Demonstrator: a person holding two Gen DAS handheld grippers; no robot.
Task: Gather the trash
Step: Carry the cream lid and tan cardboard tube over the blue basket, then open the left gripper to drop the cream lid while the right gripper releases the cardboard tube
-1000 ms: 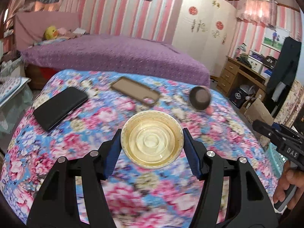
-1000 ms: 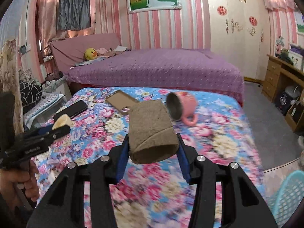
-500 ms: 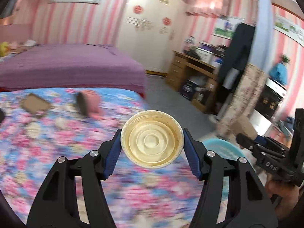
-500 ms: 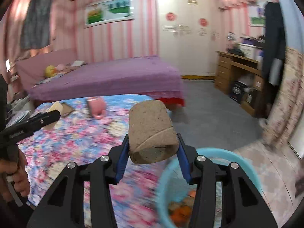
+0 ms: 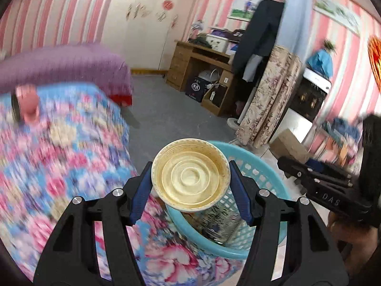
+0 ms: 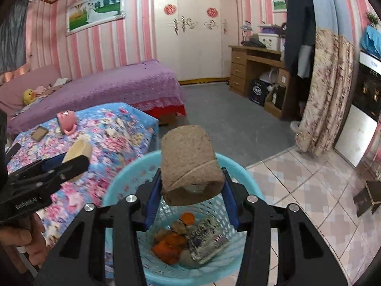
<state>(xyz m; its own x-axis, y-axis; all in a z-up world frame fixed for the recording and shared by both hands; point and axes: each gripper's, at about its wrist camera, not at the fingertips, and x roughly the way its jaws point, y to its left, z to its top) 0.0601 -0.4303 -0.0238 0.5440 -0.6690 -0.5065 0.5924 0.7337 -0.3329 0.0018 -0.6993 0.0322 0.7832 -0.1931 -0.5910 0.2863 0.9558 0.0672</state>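
- Turquoise plastic basket (image 6: 240,174) sits on the floor just beside the edge of the floral-cloth surface (image 6: 112,131); both grippers hang over it.
- Left gripper (image 5: 190,181) is clamped on a cream plastic lid (image 5: 190,178), dished face to the camera, above the basket's near-surface rim.
- Right gripper (image 6: 190,183) is clamped on a brown cardboard tube (image 6: 188,164), open end toward us, above the basket's middle.
- Only the right view gives us the basket's contents: orange scraps (image 6: 169,245) and a crumpled wrapper (image 6: 207,240). It also shows the left gripper side-on.
- Only the left view shows the right gripper from outside, lower right, with a hand (image 5: 350,240) under it.
- Pink mug (image 6: 67,121) lies tipped on the surface, well apart from the basket.
- Grey floor (image 6: 226,124) beyond the basket is open up to the purple bed (image 6: 119,83) and wooden desk (image 6: 257,59); tiled floor (image 6: 309,190) to the right is open.
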